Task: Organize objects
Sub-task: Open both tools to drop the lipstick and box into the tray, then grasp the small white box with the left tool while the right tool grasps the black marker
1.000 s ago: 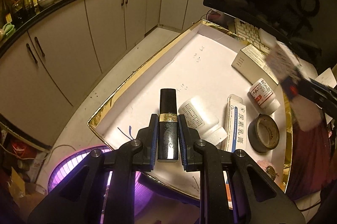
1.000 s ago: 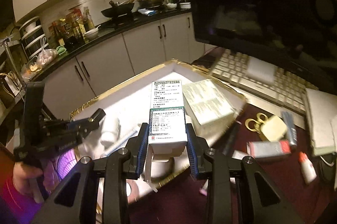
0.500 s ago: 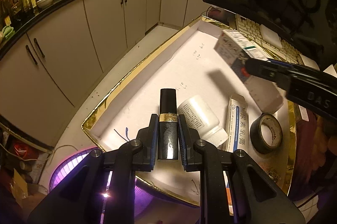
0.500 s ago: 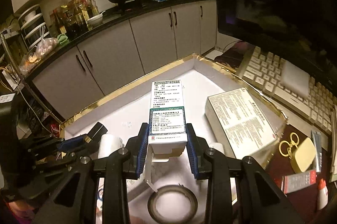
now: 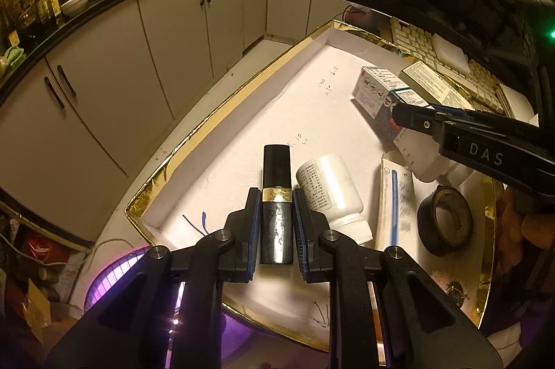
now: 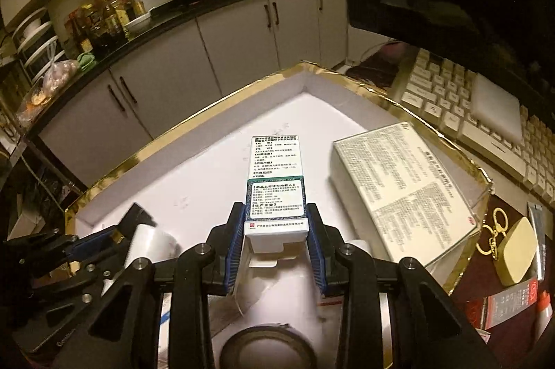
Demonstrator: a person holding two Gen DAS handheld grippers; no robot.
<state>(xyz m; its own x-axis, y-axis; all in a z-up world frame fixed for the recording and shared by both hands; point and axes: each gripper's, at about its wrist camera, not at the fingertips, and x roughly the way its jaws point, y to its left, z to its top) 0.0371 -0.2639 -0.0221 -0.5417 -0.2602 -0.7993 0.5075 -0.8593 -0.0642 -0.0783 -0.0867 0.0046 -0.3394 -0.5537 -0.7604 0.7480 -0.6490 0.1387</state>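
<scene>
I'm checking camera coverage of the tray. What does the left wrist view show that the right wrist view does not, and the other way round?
Only the left wrist view shows the long ointment box beside the white bottle, and the full length of the black tube clamped in the left gripper.

Only the right wrist view shows the yellow case and key ring outside the tray, and the printed top face of the medicine box clamped in the right gripper.

Both show the gold-edged tray, the tape roll, the flat white box and the keyboard.
</scene>
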